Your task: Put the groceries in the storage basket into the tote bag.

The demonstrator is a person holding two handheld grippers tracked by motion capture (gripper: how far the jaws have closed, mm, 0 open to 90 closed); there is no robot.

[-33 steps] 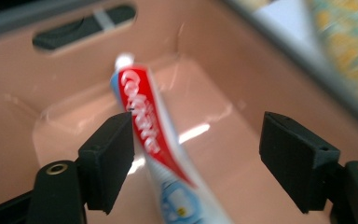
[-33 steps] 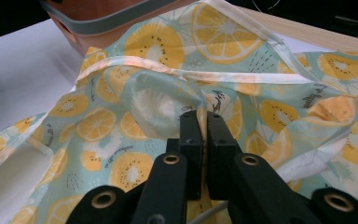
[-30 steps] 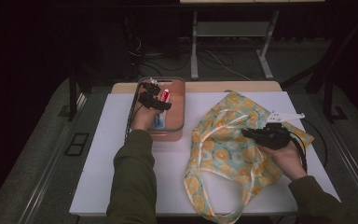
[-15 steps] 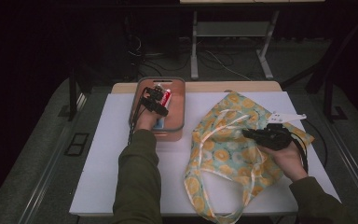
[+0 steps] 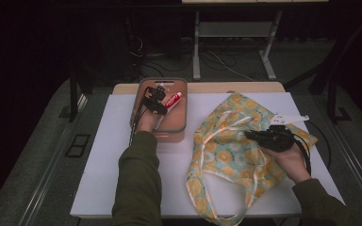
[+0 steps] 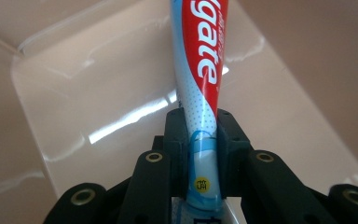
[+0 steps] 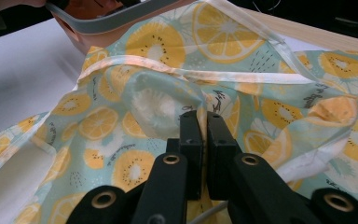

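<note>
Left gripper (image 6: 200, 135) in tub (image 5: 183, 127), jaws just closing, now pinching toothpaste tube (image 6: 200, 70) near crimped tail. Tube light, soft, glossy; likely slips, so grip flat end. Right gripper (image 7: 203, 128) pressed together on thin, limp fruit-print bag (image 7: 158, 102) on table.

Toothpaste tube (image 6: 200, 74): cap end cut off by the top edge of the left gripper view, tail end hidden behind the left tongs (image 6: 200, 140). In the high view the left hand (image 5: 147, 121) covers part of the tub (image 5: 179, 129) floor. Bag (image 7: 135, 107): fold pinched in the right tongs (image 7: 199, 135), too thin to tell how many layers; bag runs off the right gripper view's edges. Bag print text too small to read.
</note>
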